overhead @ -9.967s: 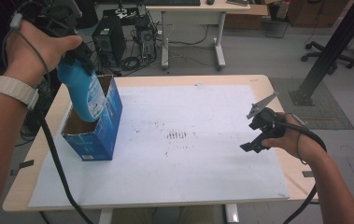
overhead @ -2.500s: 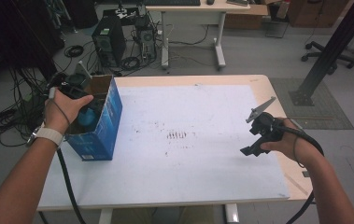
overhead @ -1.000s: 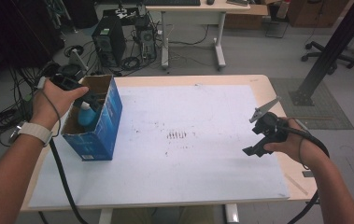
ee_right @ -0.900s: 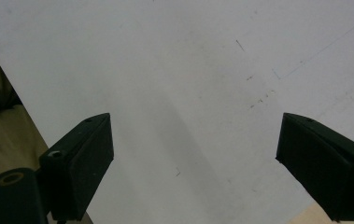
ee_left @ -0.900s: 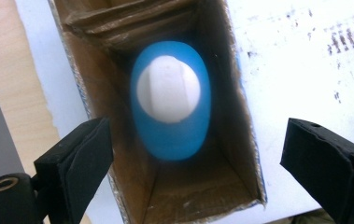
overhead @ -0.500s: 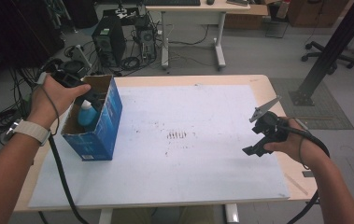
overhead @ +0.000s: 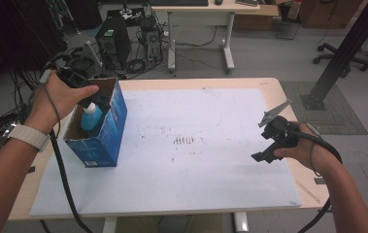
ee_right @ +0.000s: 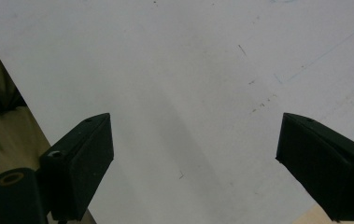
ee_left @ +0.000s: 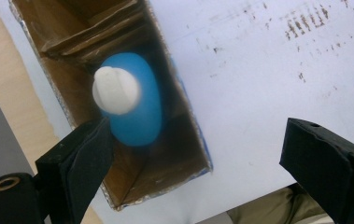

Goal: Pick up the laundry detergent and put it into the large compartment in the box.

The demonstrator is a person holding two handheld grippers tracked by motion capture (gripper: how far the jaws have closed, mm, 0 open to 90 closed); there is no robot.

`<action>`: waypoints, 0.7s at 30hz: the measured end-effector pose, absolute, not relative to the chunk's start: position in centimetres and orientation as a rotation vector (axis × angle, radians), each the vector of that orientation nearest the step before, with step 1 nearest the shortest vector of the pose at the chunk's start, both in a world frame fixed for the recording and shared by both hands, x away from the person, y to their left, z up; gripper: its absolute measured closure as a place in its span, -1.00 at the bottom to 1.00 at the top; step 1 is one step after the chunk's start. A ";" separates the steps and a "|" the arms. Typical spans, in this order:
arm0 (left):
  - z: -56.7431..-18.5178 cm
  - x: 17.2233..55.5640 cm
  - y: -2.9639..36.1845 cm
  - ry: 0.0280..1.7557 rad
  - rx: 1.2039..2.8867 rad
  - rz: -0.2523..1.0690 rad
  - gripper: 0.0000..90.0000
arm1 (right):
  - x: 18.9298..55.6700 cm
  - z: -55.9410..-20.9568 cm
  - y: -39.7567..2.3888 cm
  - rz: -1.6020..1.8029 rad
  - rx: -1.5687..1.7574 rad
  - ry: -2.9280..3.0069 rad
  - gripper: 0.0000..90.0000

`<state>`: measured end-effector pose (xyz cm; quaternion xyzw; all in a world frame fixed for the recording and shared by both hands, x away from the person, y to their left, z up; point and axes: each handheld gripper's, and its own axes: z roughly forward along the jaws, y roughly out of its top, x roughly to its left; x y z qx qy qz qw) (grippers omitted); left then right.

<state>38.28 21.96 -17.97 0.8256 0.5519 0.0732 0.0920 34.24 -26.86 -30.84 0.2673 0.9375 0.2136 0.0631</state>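
Your left gripper (ee_left: 198, 154) hovered with jaws spread wide above the blue plastic bottle with a white cap (ee_left: 130, 100), which stood inside the open blue cardboard box (overhead: 105, 131) at the table's left. Your right gripper (overhead: 272, 139), also open, held nothing. Withdrawing carelessly could have snagged the box wall and tipped it. White paper (overhead: 196, 160) covered the wooden table (overhead: 269, 83); computers stood on the far floor.

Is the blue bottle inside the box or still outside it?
Inside. The blue bottle stands upright in the open cardboard box, white cap up. The left gripper hangs open above it, not holding it.
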 end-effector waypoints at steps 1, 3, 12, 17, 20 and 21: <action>-17.9 38.2 21.8 1.631 2.456 0.217 -0.78 | 34.2 -30.8 -26.8 0.644 0.807 2.833 -0.75; -17.8 38.0 21.5 1.613 2.465 0.229 -0.78 | 34.2 -30.8 -26.7 0.645 0.806 2.832 -0.75; -17.6 37.4 20.3 1.543 2.510 0.227 -0.77 | 34.1 -30.5 -26.6 0.645 0.807 2.830 -0.75; -17.6 37.0 19.7 1.507 2.532 0.221 -0.76 | 33.9 -30.3 -26.6 0.645 0.804 2.830 -0.75; -17.5 36.7 19.3 1.476 2.548 0.209 -0.76 | 33.8 -30.3 -26.7 0.649 0.806 2.825 -0.75; -17.5 36.6 19.2 1.468 2.548 0.205 -0.76 | 33.8 -30.3 -26.6 0.648 0.805 2.824 -0.75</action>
